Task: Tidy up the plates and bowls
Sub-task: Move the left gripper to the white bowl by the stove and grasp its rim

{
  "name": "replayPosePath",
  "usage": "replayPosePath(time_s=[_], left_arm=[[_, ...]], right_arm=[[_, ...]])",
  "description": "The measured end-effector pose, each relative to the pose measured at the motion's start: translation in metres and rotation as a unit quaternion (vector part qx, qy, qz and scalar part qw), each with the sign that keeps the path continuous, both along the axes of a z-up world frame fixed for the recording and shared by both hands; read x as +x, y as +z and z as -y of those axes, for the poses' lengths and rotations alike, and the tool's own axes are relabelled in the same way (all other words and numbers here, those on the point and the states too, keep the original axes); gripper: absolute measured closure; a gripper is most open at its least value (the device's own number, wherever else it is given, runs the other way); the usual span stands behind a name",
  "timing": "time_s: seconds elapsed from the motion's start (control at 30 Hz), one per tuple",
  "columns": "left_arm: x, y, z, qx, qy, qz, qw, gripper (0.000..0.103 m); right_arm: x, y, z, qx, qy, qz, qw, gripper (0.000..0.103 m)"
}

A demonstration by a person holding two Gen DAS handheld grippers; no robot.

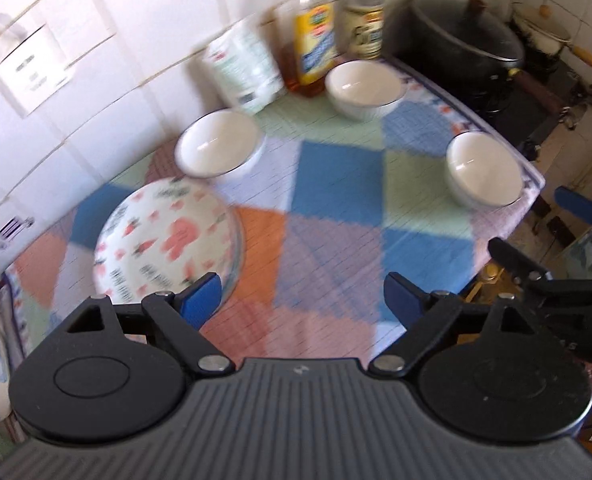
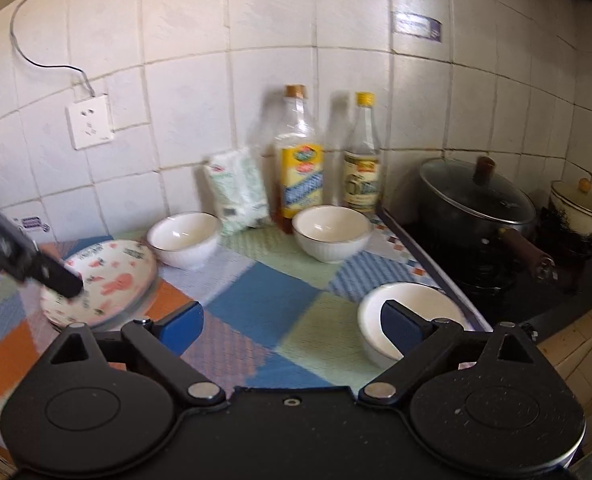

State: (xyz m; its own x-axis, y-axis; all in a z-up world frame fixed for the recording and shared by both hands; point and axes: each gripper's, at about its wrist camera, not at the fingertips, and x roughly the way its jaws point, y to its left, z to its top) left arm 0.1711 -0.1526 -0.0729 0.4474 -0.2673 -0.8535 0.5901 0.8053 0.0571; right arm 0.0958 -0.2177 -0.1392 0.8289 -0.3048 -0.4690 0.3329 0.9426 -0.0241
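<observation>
A white plate with pink flower print [image 1: 163, 240] lies at the left of the patchwork cloth; it also shows in the right wrist view [image 2: 107, 280]. Three white bowls stand on the cloth: one behind the plate [image 1: 219, 144] [image 2: 183, 236], one by the bottles [image 1: 364, 88] [image 2: 332, 232], one near the right edge [image 1: 482, 168] [image 2: 380, 320]. My left gripper [image 1: 302, 300] is open and empty, its left finger by the plate's rim. My right gripper [image 2: 291, 324] is open and empty, its right finger over the near bowl.
Two bottles [image 2: 298, 160] [image 2: 362, 156] and a white bag [image 2: 239, 192] stand against the tiled wall. A black lidded pot [image 2: 476, 200] and a small enamel pot [image 2: 576, 208] sit on the stove at the right. The table edge [image 1: 536, 184] drops off to the right.
</observation>
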Motion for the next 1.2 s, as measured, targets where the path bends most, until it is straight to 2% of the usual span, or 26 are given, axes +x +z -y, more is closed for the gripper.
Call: replayPosePath(time_s=[0.23,0.4,0.47,0.63,0.8,0.93,1.1,1.17,1.2], left_arm=[[-0.002,-0.011,0.068,-0.018,-0.006,-0.018,0.9997,0.015],[0.0,-0.031,0.105,-0.028,-0.002,-0.038,0.9989,0.016],[-0.003,-0.036,0.117,-0.054,-0.011,-0.029,0.998,0.017],[-0.006,-0.058,0.15,-0.057,-0.017,-0.032,0.9977,0.017],[0.003,-0.082,0.169,-0.064,0.011,-0.057,0.9963,0.016],[0.014,-0.096,0.177,-0.07,0.031,-0.07,0.9946,0.016],[0.026,-0.107,0.192,-0.073,0.022,-0.047,0.996,0.019],[0.033,-0.115,0.195,-0.077,0.023,-0.062,0.9948,0.02],[0.037,-0.117,0.197,-0.075,0.025,-0.068,0.9945,0.025]], right_arm=[[-0.011,-0.013,0.065,-0.008,0.0,-0.021,1.0,0.006],[-0.009,-0.035,0.096,0.011,0.002,-0.038,0.999,0.006],[-0.008,-0.046,0.103,0.014,0.014,-0.047,0.999,0.006],[-0.003,-0.077,0.115,0.029,0.042,-0.064,0.997,0.006],[0.008,-0.101,0.123,0.028,0.049,-0.071,0.996,0.006],[0.015,-0.109,0.13,0.027,0.053,-0.063,0.996,0.006],[0.026,-0.115,0.137,0.028,0.07,-0.072,0.995,0.006],[0.028,-0.115,0.139,0.028,0.076,-0.068,0.994,0.006],[0.03,-0.115,0.14,0.027,0.078,-0.068,0.994,0.006]])
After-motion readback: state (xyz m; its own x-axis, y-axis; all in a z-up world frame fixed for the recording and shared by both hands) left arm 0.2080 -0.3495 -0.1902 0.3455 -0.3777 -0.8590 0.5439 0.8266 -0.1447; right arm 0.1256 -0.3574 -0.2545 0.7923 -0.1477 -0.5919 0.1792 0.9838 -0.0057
